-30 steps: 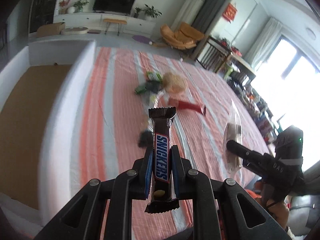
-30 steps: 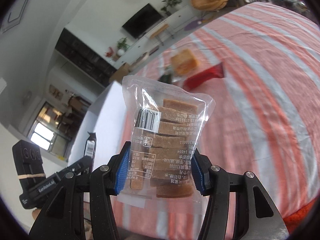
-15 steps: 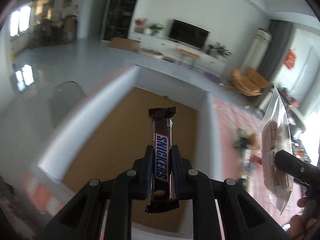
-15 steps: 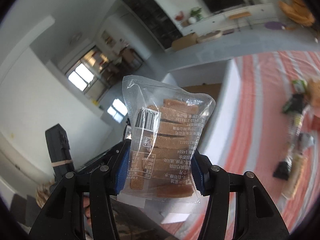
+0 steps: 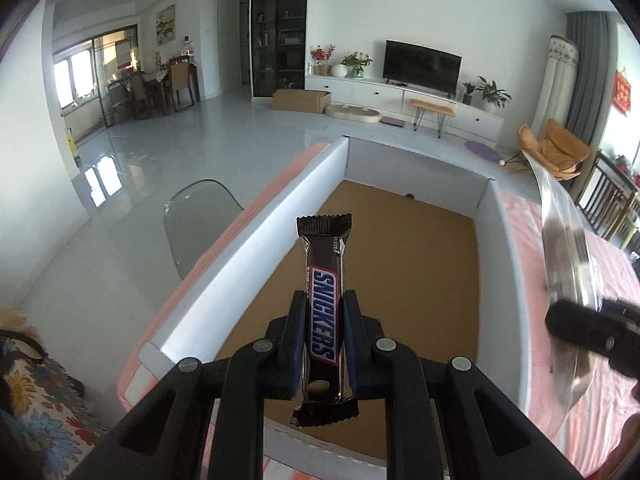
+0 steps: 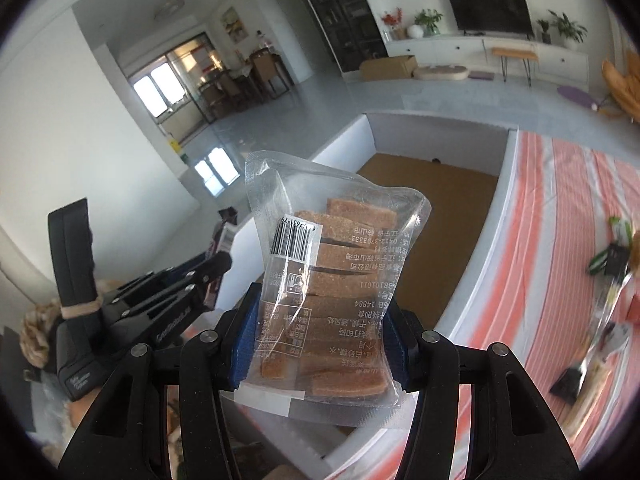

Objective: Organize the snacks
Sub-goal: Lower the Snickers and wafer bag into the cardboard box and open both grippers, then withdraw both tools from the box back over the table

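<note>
While both hover above the white-walled box, left gripper fingers clamped on Snickers bar, right gripper fingers clamped on clear biscuit packet, box floor bare.

"SNICKERS" on brown bar wrapper; barcode, mirrored Chinese print, "1484" on clear biscuit bag.

one brown snickers bar, one clear packet of brown biscuit slices, one white-walled box with a cardboard floor, two black grippers.
</note>
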Tool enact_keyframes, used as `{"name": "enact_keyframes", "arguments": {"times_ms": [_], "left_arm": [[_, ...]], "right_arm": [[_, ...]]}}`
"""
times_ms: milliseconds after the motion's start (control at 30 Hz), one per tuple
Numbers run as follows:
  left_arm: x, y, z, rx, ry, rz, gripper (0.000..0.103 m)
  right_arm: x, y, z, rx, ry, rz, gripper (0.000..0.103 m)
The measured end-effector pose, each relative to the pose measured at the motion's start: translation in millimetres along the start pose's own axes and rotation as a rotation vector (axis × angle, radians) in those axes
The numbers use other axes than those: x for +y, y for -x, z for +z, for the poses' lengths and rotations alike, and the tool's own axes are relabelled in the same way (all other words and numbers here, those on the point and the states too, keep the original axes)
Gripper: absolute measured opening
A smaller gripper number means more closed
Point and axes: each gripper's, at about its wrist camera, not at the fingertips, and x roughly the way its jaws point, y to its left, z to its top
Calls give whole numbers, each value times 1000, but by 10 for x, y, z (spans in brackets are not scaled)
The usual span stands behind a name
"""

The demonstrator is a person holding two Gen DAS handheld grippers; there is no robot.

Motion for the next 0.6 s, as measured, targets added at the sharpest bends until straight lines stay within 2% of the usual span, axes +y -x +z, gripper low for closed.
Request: {"name": "enact_keyframes", "arguments": {"times_ms": [33, 133, 167, 200, 233, 267, 400, 467, 600], "left_arm": [[8, -4, -1, -4, -4, 15, 17], [28, -21, -17, -9, 4, 92, 23], [31, -47, -11, -4, 11, 107, 46], [53, -65, -19, -1, 27, 122, 82], [72, -46, -37, -8, 44, 127, 95], [70, -17, -52, -31, 63, 124, 101], [-75, 23, -76, -59, 76, 16, 101], [-236, 79, -78, -63, 63, -49, 101], [-868, 248, -154, -64, -45, -209, 101]], "right_arm": [[31, -7, 15, 5, 6, -12, 58], [46, 22, 31, -3, -6, -26, 75], [23, 52, 22, -12, -11, -29, 78], [-20, 74, 8, -21, -16, -39, 78], [-89, 107, -22, -28, -27, -52, 78], [-133, 151, -60, -35, -43, -64, 78], [-734, 379, -500, -65, -176, -159, 78], [-1125, 504, -830, -70, -250, -273, 78], [-2011, 827, -1579, -52, -427, -540, 78]]}}
